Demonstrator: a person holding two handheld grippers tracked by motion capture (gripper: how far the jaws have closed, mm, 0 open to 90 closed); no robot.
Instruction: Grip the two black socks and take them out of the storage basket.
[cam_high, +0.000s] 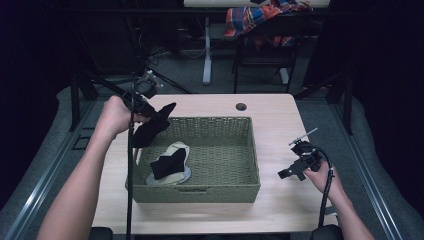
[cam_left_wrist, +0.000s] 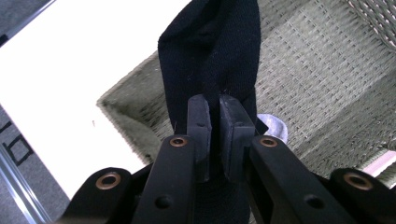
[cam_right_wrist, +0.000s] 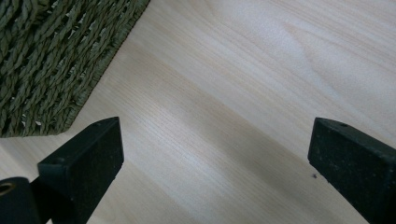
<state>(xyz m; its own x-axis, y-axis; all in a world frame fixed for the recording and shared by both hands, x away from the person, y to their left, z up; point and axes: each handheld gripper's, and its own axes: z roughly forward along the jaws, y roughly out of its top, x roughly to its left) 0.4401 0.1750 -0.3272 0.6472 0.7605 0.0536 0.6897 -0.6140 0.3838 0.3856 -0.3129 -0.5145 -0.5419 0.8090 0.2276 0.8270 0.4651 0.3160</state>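
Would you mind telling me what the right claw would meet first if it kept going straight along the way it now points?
Most likely the bare wooden table: the open right claw looks down on it, with the woven basket off to one side of its line.

A: What do the left gripper's (cam_left_wrist: 214, 122) jaws have?
B: They're pinched on a black knitted sock (cam_left_wrist: 210, 51), which hangs over the green woven wicker basket (cam_left_wrist: 322, 70).
A: And that pale thing behind the right jaw?
B: A light grey cloth (cam_left_wrist: 274, 127), perhaps; mostly hidden. White tabletop (cam_left_wrist: 70, 70) lies beside the basket.
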